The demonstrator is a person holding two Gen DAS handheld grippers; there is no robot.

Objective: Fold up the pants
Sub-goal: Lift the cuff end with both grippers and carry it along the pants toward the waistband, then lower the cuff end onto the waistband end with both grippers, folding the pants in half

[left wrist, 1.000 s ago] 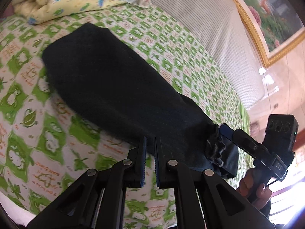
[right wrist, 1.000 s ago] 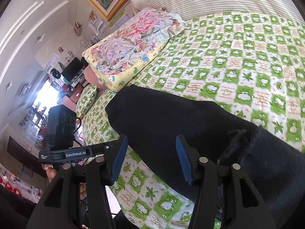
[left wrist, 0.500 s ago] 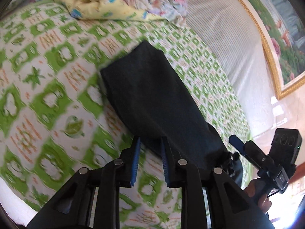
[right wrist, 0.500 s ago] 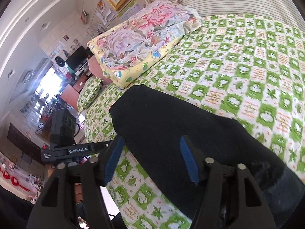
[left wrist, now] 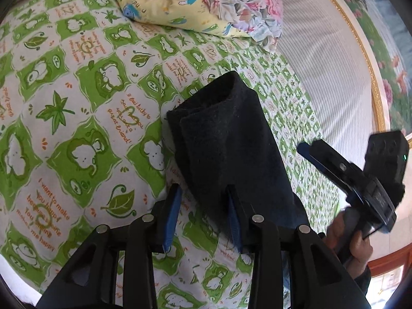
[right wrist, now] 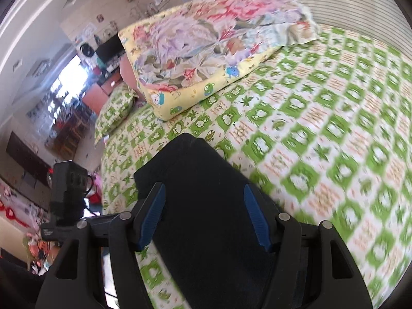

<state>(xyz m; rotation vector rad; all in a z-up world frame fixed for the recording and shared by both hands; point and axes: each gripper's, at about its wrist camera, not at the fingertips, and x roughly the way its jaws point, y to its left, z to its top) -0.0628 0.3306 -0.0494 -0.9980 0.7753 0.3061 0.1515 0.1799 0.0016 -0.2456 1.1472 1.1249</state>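
Observation:
Black pants [left wrist: 229, 141] lie as a long narrow strip on the green-checked bedsheet [left wrist: 77, 128], leg cuffs at the far end. They also show in the right wrist view [right wrist: 206, 206]. My left gripper [left wrist: 203, 198] is open at the strip's near edge, with fabric lying between its blue pads. My right gripper [right wrist: 204, 195] is open wide above the pants, holding nothing. The right gripper also shows in the left wrist view [left wrist: 322, 159], raised at the right. The left gripper's body [right wrist: 67, 193] shows at the left of the right wrist view.
A floral and yellow quilt [left wrist: 195, 2] is piled at the bed's far end, also in the right wrist view [right wrist: 206, 46]. A striped headboard [left wrist: 322, 59] and framed picture [left wrist: 373, 38] run along the right. A small green pillow [right wrist: 116, 108] lies by the bed's left edge.
My left gripper has opened from shut and moved along the pants toward the cuffs. My right gripper stayed open and lifted off the waistband end. Both views swung toward the quilt.

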